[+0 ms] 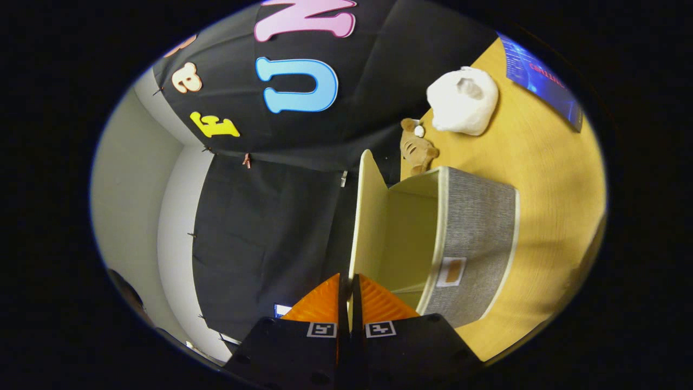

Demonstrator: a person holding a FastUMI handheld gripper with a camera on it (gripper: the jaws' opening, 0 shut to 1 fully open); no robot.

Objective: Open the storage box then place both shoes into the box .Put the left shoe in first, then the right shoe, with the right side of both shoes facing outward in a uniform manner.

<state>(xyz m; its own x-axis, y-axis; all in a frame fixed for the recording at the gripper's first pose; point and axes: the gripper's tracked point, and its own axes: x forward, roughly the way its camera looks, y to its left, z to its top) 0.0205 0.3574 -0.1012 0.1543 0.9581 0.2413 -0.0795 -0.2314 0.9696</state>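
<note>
So the whole view is rolled sideways here, with the counter [547, 216] running up one side instead of lying flat; the gripper [346, 287] has its two orange ribbed fingers [319, 303] pinched nearly together on the edge of the storage box lid [368, 216] — the jaws are narrow, with the thin cream panel caught right between them, so it looks like a proper grip on the lid

The storage box [476, 238] sits on the wooden counter just ahead of the fingers; grey woven fabric outside with cream trim, pale yellowish lining inside, and a small tan label patch [452, 271] on the grey wall; the lid is swung up and away from the opening, standing roughly at a right angle to the box mouth, so the inside is exposed — I can see the lining but nothing clearly lying in there

Beyond the box there's a small brown plush toy [418, 147] near the counter's edge, and a white fluffy thing [464, 100] a bit further on, apart from the box; past that a blue printed sheet [541, 78] lies flat on the counter; can't make out what's printed on it
</note>
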